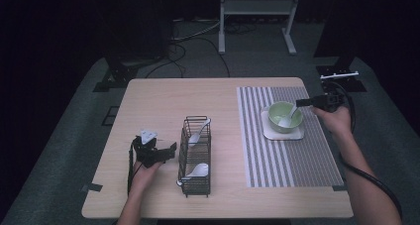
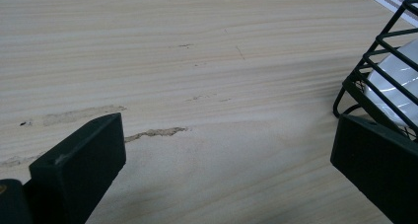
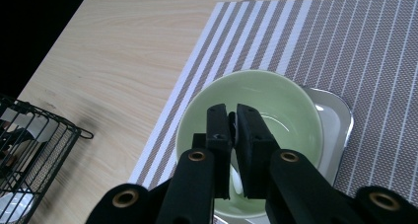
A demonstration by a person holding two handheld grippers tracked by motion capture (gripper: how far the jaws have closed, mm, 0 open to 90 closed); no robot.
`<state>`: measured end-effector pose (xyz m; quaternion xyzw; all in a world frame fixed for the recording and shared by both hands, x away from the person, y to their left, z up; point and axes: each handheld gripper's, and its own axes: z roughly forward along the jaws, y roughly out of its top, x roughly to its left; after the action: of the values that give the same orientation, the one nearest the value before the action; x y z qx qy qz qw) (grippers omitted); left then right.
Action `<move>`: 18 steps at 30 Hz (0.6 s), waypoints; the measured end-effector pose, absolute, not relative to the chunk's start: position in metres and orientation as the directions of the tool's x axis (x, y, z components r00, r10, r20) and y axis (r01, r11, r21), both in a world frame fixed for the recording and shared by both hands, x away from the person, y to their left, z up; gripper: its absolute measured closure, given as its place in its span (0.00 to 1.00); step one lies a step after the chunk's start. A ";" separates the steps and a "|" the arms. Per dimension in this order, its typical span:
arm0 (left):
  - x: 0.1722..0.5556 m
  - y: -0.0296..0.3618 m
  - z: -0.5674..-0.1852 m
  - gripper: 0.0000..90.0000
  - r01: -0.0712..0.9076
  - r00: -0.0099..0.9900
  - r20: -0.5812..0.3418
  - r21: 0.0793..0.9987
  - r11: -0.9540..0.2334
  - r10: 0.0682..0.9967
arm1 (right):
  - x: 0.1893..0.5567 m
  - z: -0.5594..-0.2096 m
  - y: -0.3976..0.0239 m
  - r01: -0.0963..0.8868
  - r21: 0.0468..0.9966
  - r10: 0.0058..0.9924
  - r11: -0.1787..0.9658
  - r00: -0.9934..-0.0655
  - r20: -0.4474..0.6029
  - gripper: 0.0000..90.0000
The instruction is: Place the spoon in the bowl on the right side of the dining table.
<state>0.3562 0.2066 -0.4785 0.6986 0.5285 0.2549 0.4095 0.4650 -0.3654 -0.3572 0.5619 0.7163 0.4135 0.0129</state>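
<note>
Right hand-held gripper [image 3: 231,116]: jaws nearly together, clamped on the handle of a white spoon [image 1: 287,119] whose scoop end sits inside the green bowl [image 3: 286,105]. Bowl rests on a small white square tray [image 3: 340,120], tray on the striped placemat [image 3: 355,41], right half of the desk [image 1: 163,96].

Left hand-held gripper [image 1: 172,148]: jaws wide apart, nothing between them, low over bare wood just beside the black wire basket [image 1: 184,145]. In the left gripper view the basket [image 2: 374,56] stands just beyond the right-hand jaw, a white spoon [image 2: 399,81] visible through the wires.

Basket, high view: two white spoons, one in the far part [image 1: 199,132], one in the near part [image 1: 197,171].
</note>
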 end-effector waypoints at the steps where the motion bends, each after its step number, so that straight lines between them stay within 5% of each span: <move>1: 0.356 0.207 -0.478 0.00 0.530 0.311 -0.077 0.842 -0.106 0.947 | 0.465 -0.358 -0.366 0.794 0.607 0.816 0.026 -0.367 0.446 0.93; 18: 0.356 0.207 -0.478 0.00 0.530 0.311 -0.076 0.842 -0.106 0.947 | 0.459 -0.367 -0.387 0.809 0.588 0.840 0.006 -0.323 0.436 0.90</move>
<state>0.3562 0.2066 -0.4785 0.6984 0.5288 0.2552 0.4093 0.4591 -0.3871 -0.3670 0.5813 0.7090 0.3988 0.0194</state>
